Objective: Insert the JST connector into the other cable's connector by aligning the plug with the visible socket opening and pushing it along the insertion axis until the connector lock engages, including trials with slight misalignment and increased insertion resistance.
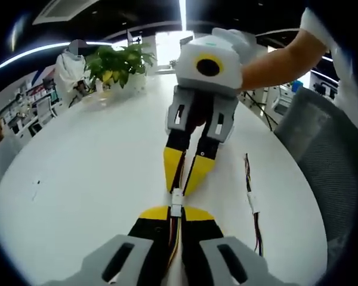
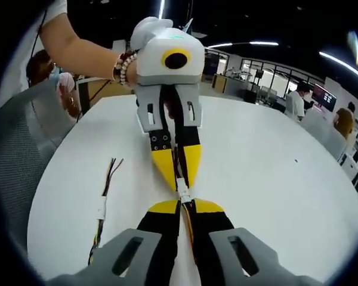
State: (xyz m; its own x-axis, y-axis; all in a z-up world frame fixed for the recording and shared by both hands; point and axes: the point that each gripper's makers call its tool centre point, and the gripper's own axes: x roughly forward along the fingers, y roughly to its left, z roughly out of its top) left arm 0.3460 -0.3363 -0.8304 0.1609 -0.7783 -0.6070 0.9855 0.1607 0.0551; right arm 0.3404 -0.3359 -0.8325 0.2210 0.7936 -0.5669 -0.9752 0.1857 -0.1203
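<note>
No text, label, brand, number or sign can be read anywhere in either view

Open-plan office or lab. Big round white table (image 1: pixel 95 161) w/ grey mesh chair (image 1: pixel 322 137) at its edge, potted plant (image 1: pixel 120 62) on the far side. Strip ceiling lights (image 2: pixel 262 43), rows of desks w/ monitors (image 2: pixel 259 92) in the bkgd, several people (image 2: pixel 296 101) standing around.
</note>
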